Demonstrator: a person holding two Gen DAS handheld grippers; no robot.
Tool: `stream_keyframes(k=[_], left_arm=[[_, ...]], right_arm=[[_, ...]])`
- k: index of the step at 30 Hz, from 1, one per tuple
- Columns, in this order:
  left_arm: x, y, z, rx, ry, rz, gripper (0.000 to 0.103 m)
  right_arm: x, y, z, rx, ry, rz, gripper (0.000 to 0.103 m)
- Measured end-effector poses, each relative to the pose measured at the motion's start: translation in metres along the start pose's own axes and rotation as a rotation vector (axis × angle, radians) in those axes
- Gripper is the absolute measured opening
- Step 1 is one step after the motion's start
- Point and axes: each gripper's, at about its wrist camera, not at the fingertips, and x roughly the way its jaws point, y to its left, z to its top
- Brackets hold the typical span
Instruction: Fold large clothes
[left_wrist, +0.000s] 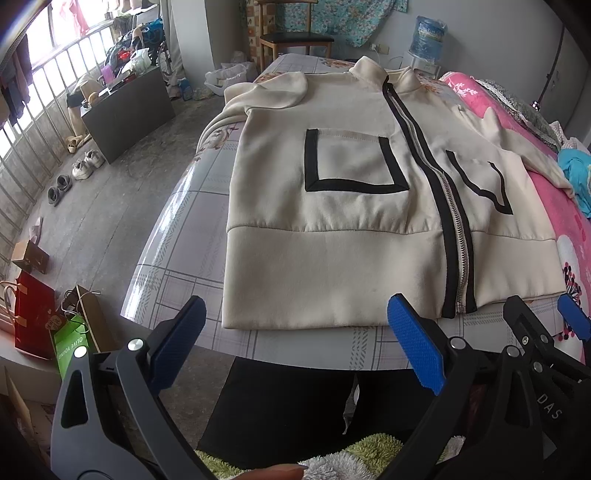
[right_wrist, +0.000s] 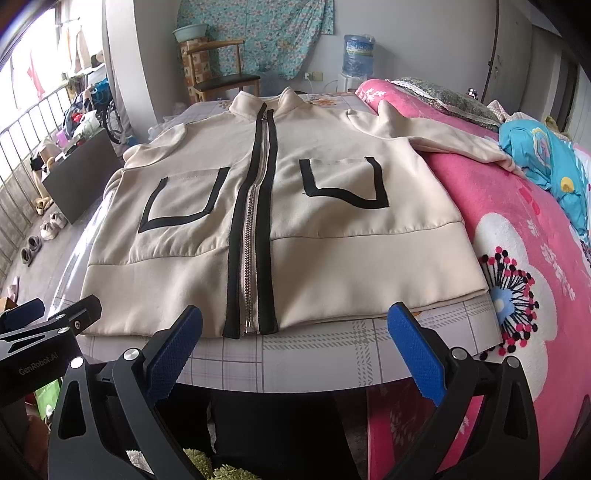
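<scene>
A cream zip-up jacket (left_wrist: 332, 229) with black zipper trim and two black-edged pockets lies flat, front up, on a table (left_wrist: 192, 229); it also shows in the right wrist view (right_wrist: 332, 229). Its right sleeve drapes onto the pink blanket (right_wrist: 443, 142). My left gripper (left_wrist: 297, 325) is open and empty, just in front of the jacket's hem. My right gripper (right_wrist: 295, 330) is open and empty, in front of the hem near the zipper's bottom end (right_wrist: 246, 326). Each gripper shows at the edge of the other's view.
The table's checked cover (right_wrist: 314, 350) ends at the near edge. A bed with a pink flowered blanket (right_wrist: 517, 229) and blue cloth (right_wrist: 554, 162) lies at the right. A chair (right_wrist: 221, 74), water bottle (right_wrist: 358, 55), dark cabinet (left_wrist: 125, 110), shoes and bags (left_wrist: 37, 317) stand on the floor left.
</scene>
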Motion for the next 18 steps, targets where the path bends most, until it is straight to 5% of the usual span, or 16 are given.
stream_keyframes(k=[18], left_arm=[[-0.0079, -0.0036, 0.0058, 0.004, -0.01, 0.01, 0.095]], right_arm=[[-0.0009, -0.0022, 0.0014, 0.006, -0.006, 0.001, 0.098]])
